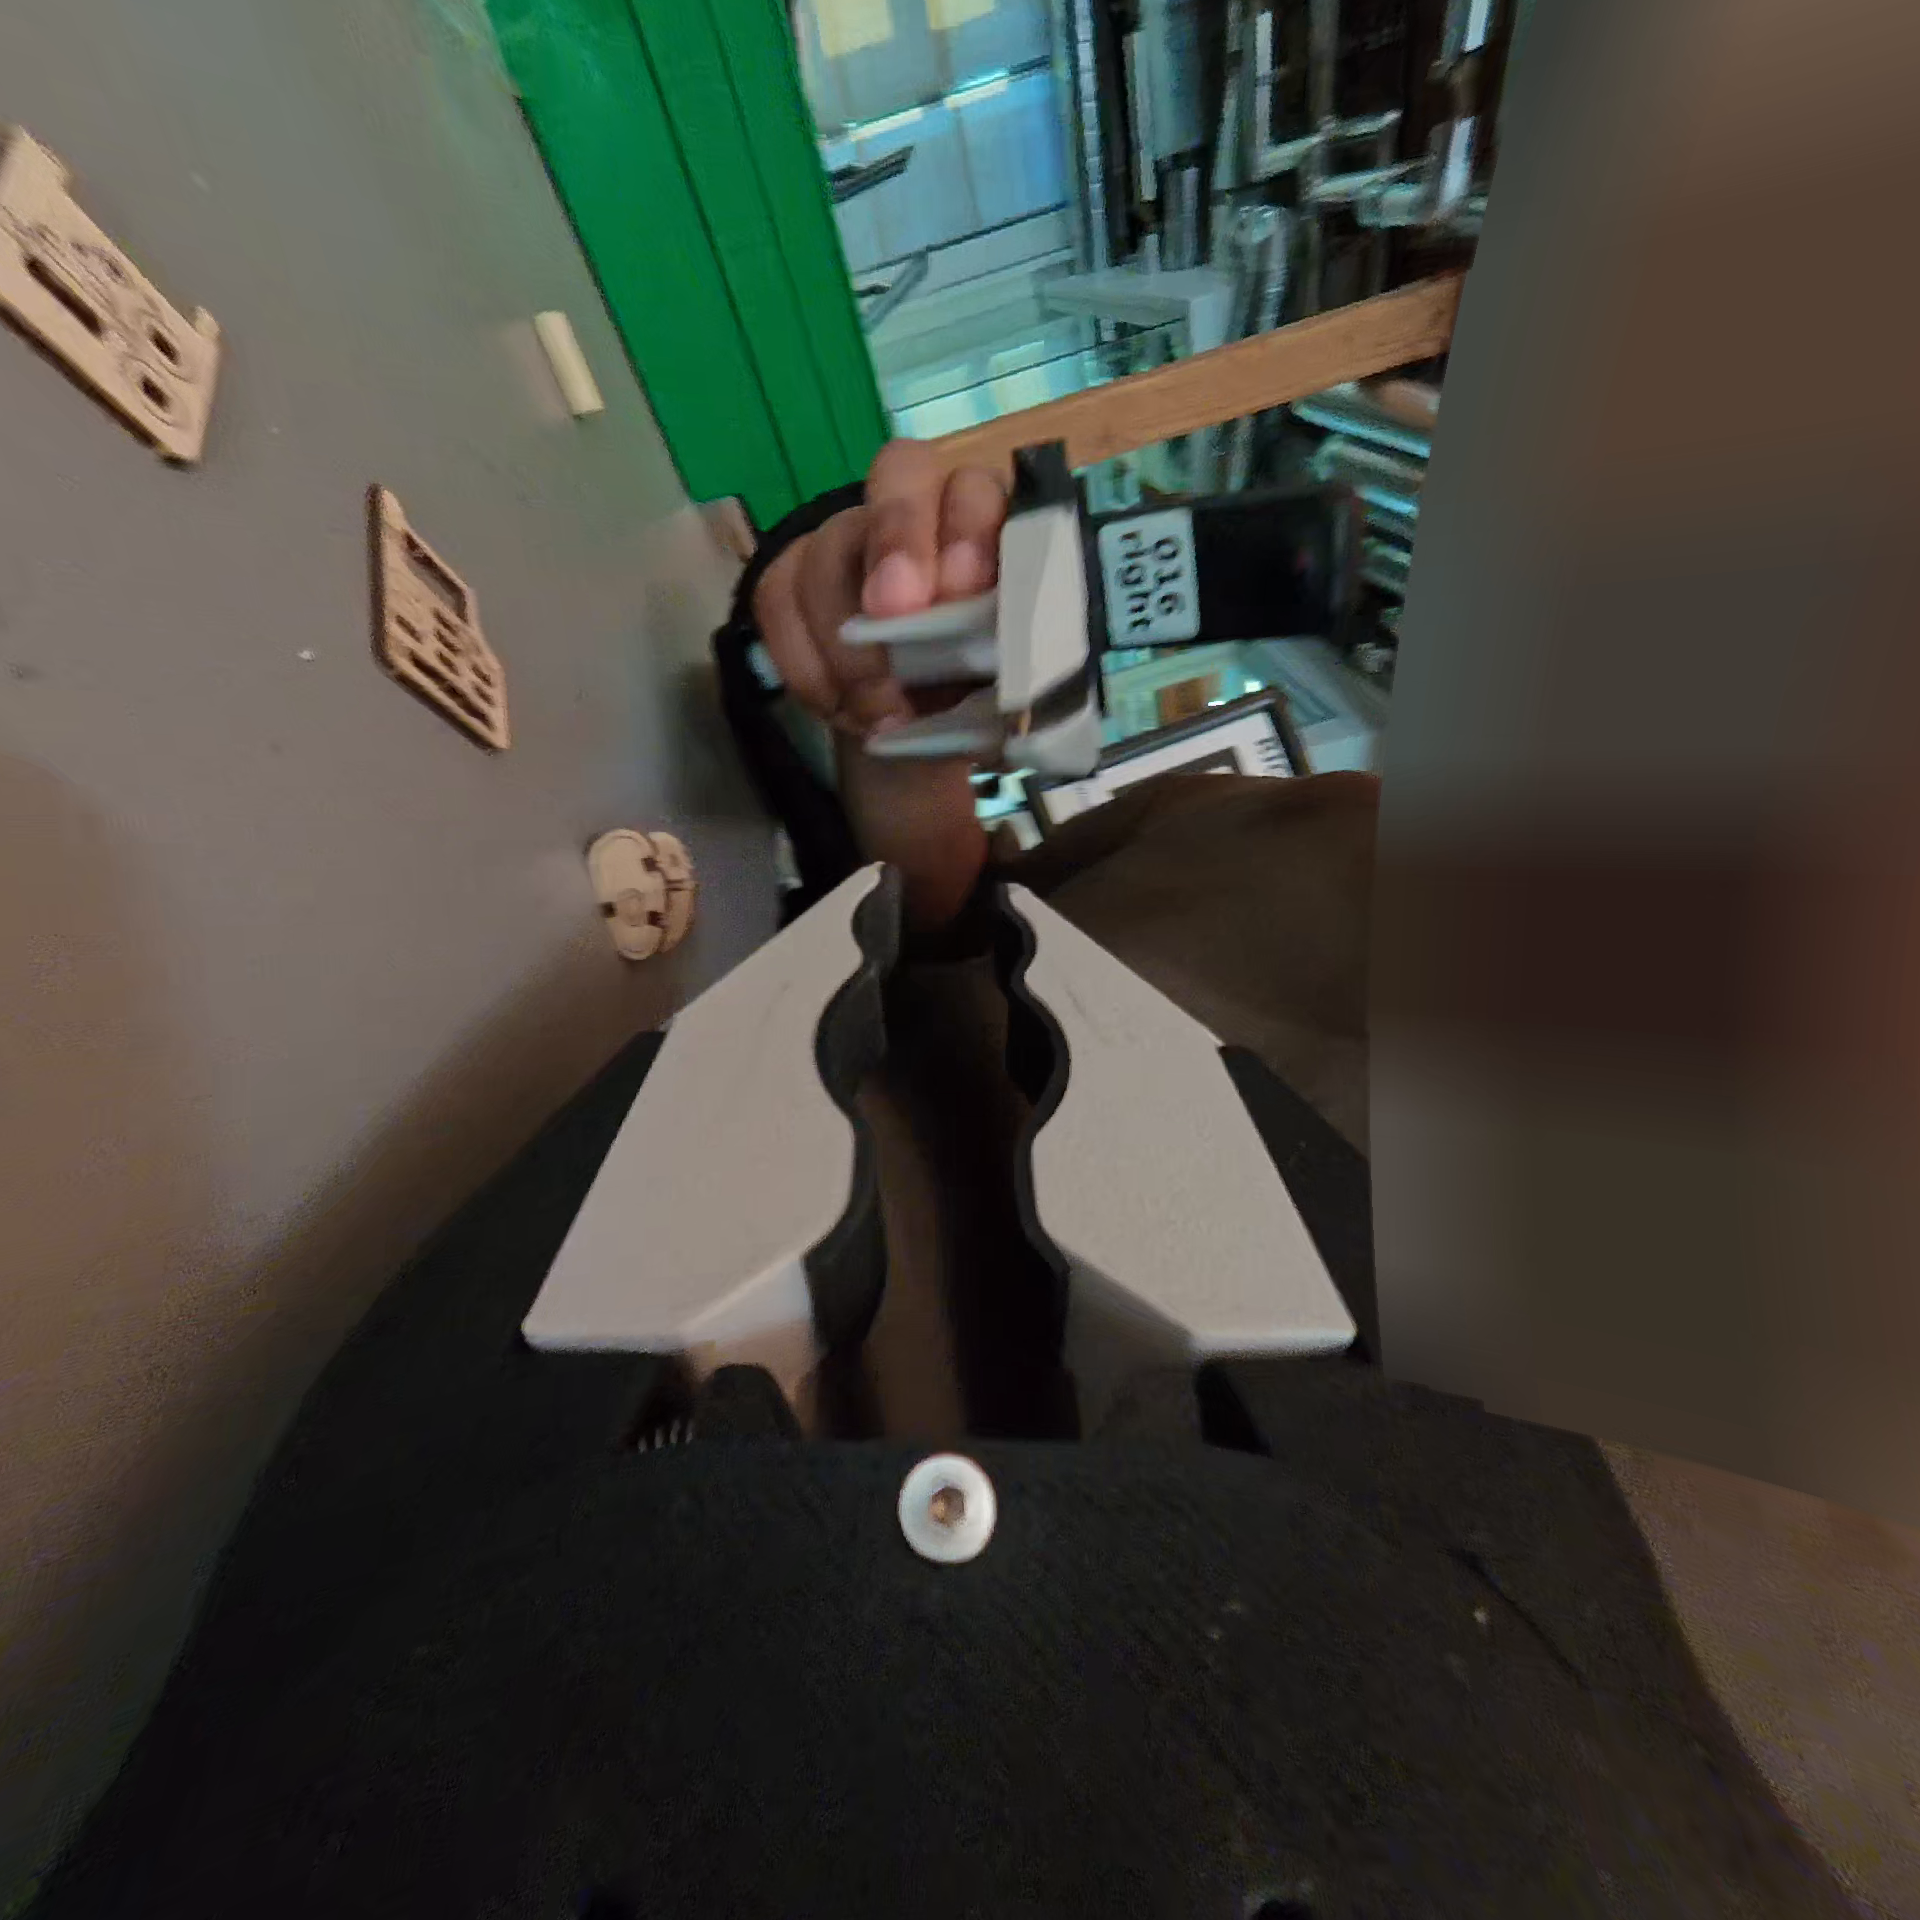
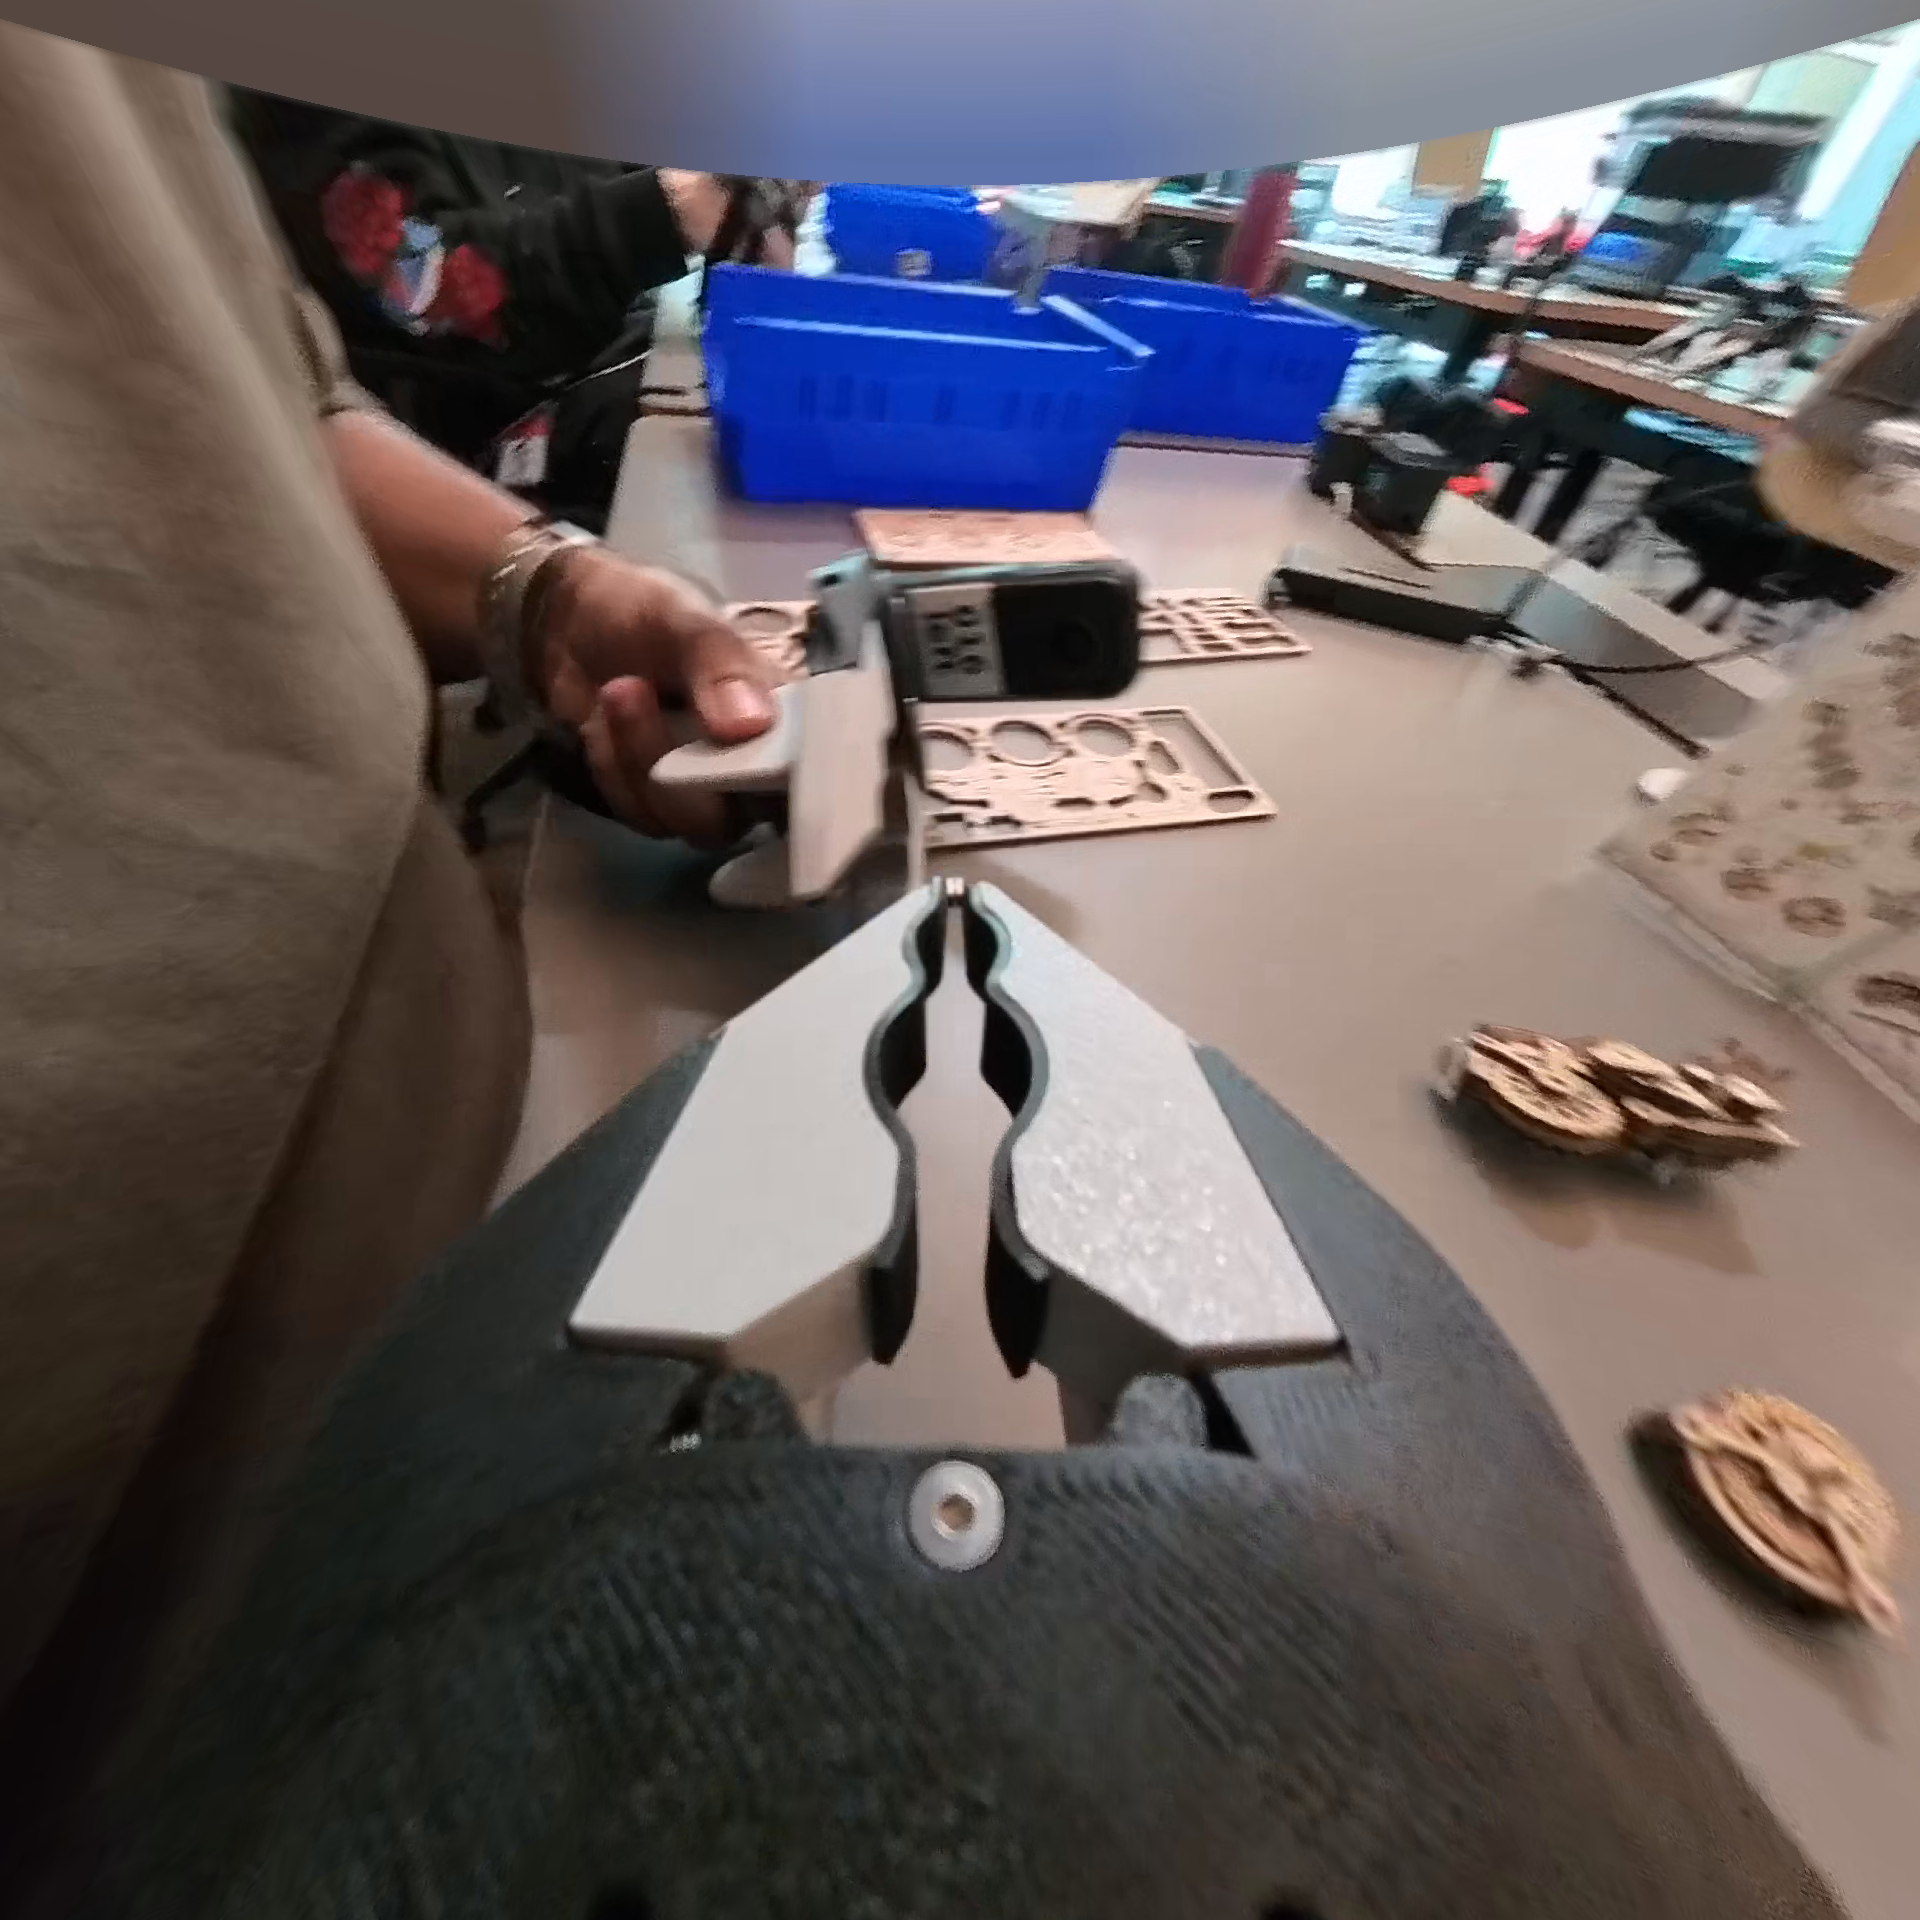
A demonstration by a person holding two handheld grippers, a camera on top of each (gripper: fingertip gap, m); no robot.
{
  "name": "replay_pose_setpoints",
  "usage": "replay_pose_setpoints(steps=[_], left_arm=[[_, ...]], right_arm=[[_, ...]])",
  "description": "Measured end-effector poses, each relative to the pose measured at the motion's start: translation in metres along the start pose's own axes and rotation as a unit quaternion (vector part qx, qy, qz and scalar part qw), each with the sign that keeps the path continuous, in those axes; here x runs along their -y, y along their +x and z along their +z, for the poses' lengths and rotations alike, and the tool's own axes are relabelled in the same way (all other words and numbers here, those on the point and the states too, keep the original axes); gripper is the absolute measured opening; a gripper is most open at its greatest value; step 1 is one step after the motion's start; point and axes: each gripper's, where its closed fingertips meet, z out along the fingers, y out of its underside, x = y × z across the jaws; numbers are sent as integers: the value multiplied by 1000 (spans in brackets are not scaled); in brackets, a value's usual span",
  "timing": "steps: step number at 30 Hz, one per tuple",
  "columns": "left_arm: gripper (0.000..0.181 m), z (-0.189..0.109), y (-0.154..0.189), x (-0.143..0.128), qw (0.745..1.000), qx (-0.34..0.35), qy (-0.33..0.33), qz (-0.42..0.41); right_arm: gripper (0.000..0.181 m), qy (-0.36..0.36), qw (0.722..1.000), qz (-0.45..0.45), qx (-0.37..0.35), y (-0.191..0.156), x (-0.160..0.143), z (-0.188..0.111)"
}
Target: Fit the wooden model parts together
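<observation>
In the left wrist view my left gripper (image 1: 940, 914) is open and empty, held in the air and tilted. To its left on the grey table (image 1: 312, 935) lie two laser-cut wooden sheets (image 1: 104, 301) (image 1: 436, 623) and a small round wooden assembly (image 1: 642, 894). In the right wrist view my right gripper (image 2: 954, 891) is shut, with a small thin pale sliver pinched between its tips; I cannot tell what it is. Punched-out wooden sheets (image 2: 1091, 774) lie beyond it. Piles of wooden gears (image 2: 1621, 1091) (image 2: 1787, 1496) lie to its right.
A hand holds the left gripper's body (image 2: 831, 748) just ahead of my right gripper. Blue bins (image 2: 904, 395) stand at the table's far side. A printed sheet (image 2: 1818, 831) lies at the right. The person's beige clothing (image 2: 208, 831) fills the left. A green panel (image 1: 707, 260) stands behind. Less than 4 cm separates the two grippers' tips.
</observation>
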Motion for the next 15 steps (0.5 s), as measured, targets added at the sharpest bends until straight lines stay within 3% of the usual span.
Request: replay_pose_setpoints(steps=[4,8,13,15], left_arm=[[31,4,-18,2,984,147,19,101],[39,-1,-46,-1,907,361,41,213],[41,18,-54,-19,897,391,63,196],[42,25,-60,-20,877,422,70,218]], right_arm=[[0,-2,998,54,-31,27,2,-21],[0,-76,997,29,-2,18,-16,-26],[1,-202,971,-58,114,-12,-49,-26],[1,-236,956,-94,148,-12,-56,-27]])
